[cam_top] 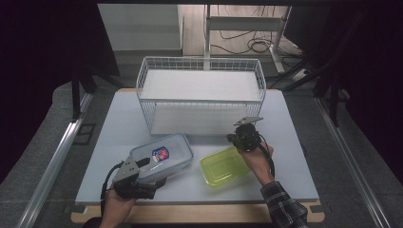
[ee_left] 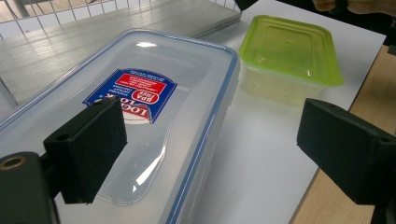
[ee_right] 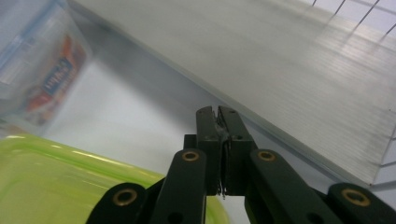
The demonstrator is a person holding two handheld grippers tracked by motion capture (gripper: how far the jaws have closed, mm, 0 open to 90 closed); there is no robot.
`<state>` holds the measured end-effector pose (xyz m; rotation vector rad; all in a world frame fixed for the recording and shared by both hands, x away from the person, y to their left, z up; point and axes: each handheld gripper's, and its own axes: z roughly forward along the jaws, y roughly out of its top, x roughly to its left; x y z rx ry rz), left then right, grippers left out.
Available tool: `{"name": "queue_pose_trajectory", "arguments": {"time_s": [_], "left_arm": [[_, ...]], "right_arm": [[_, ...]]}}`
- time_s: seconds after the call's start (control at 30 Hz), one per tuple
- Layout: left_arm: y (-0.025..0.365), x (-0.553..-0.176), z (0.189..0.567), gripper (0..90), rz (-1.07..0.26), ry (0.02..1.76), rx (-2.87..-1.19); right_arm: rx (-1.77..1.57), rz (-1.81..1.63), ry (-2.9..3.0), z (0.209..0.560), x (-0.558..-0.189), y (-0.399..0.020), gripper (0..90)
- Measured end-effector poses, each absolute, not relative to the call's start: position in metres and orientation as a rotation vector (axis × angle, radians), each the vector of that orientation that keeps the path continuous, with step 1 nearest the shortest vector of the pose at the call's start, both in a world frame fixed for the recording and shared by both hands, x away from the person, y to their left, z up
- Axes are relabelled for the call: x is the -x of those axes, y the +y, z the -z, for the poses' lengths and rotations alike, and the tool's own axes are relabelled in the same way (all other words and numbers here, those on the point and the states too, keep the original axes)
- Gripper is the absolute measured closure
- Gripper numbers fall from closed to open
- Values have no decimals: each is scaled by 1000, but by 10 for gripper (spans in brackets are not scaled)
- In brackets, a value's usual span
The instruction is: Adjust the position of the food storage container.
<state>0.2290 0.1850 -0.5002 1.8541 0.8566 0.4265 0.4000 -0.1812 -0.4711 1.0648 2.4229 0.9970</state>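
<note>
Now left hand-held gripper (ee_left: 210, 154) released over clear box (ee_left: 154, 107), right hand-held gripper (ee_right: 218, 116) clenched empty above green box (ee_right: 70, 182)

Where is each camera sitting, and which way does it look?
High view: above the person's side, looking forward and down at the table; both forearms and grippers show.
Left gripper view: on the left gripper, open, facing the clear box and green box.
Right gripper view: on the right gripper, shut and empty, facing the wire basket.
All three views show the green box.
</note>
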Motion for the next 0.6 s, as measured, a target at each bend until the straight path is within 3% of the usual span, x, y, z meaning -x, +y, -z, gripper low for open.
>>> {"name": "queue_pose_trajectory", "arguments": {"time_s": [0.23,0.6], "left_arm": [[184,-230,501,86,-424,851,-1862],[181,-231,500,86,-426,841,-1867]], "right_arm": [[-1068,-905,2495,482,-404,-182,886],[-1048,-1039,2468,474,-368,-197,869]]}}
